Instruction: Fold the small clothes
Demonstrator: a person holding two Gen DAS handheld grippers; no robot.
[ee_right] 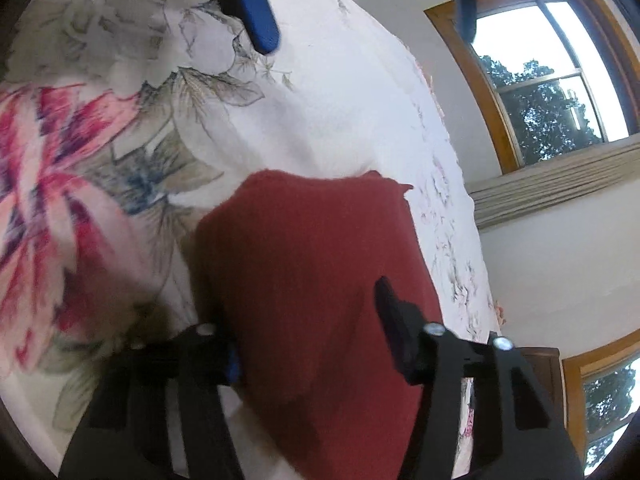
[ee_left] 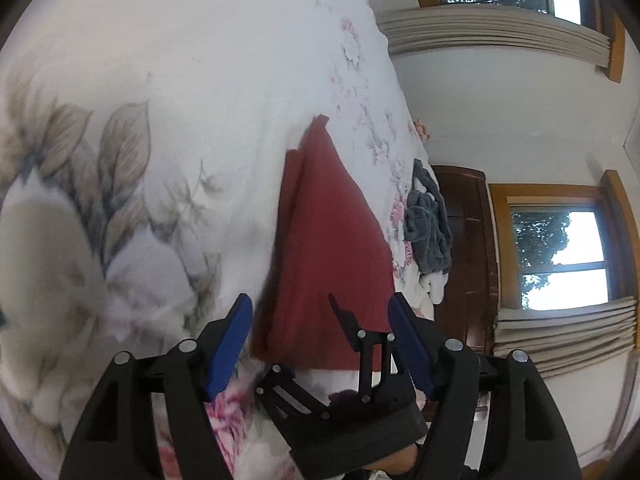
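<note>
A dark red cloth (ee_left: 328, 232) lies folded flat on the floral bed cover (ee_left: 208, 80). In the right wrist view the same red cloth (ee_right: 312, 264) fills the middle. My left gripper (ee_left: 320, 308) is open, its blue pads (ee_left: 236, 340) spread wide at the cloth's near end, nothing held. The black frame of my right gripper (ee_left: 364, 360) shows between them. My right gripper (ee_right: 308, 320) has its jaws wide apart, with the cloth lying between and partly over them; its left finger is mostly hidden. The left gripper's blue fingers (ee_right: 260, 12) show at the top.
A crumpled grey garment (ee_left: 428, 220) and a white piece (ee_left: 434, 288) sit at the bed's far edge. Behind them stand a dark wooden cabinet (ee_left: 464, 240), a white wall and windows (ee_left: 560, 256) with gathered curtains. The bed cover (ee_right: 340, 100) spreads wide to the left.
</note>
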